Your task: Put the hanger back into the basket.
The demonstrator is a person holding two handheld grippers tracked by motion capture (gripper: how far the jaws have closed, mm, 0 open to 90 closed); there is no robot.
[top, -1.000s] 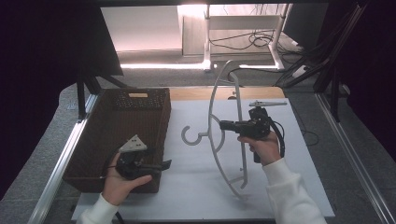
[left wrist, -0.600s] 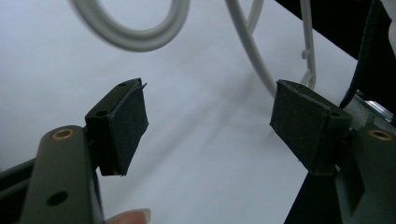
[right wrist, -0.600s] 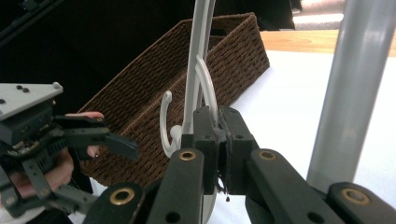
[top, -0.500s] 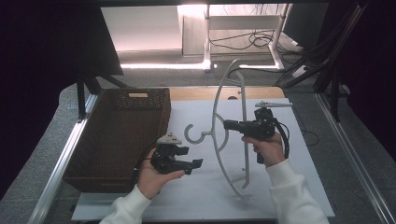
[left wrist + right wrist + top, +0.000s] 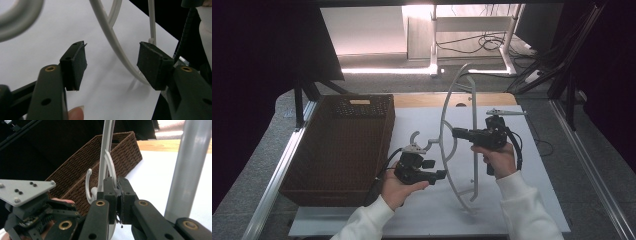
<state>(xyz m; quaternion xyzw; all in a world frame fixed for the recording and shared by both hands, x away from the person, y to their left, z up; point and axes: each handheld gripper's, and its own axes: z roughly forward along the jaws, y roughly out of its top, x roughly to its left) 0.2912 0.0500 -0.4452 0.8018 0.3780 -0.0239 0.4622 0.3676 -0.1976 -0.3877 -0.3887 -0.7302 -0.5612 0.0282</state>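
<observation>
One container is present: a dark brown wicker basket [image 5: 342, 145] at the left of the white table [image 5: 542, 200], its interior too dark to tell any contents. Just right of it, a white clothes hanger [image 5: 447, 150] stands tilted on edge on the table. Right gripper [image 5: 458, 133] has its jaws clamped tight on the hanger's thin arm. Left gripper [image 5: 441, 174] sits beside the hanger's lower arm; its jaws have just been closing, the arm between them, pads [image 5: 77, 63] not touching it.

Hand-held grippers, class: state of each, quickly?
Left hand-held gripper: open, closing, hanger between jaws, untouched.
Right hand-held gripper: shut on hanger.
</observation>
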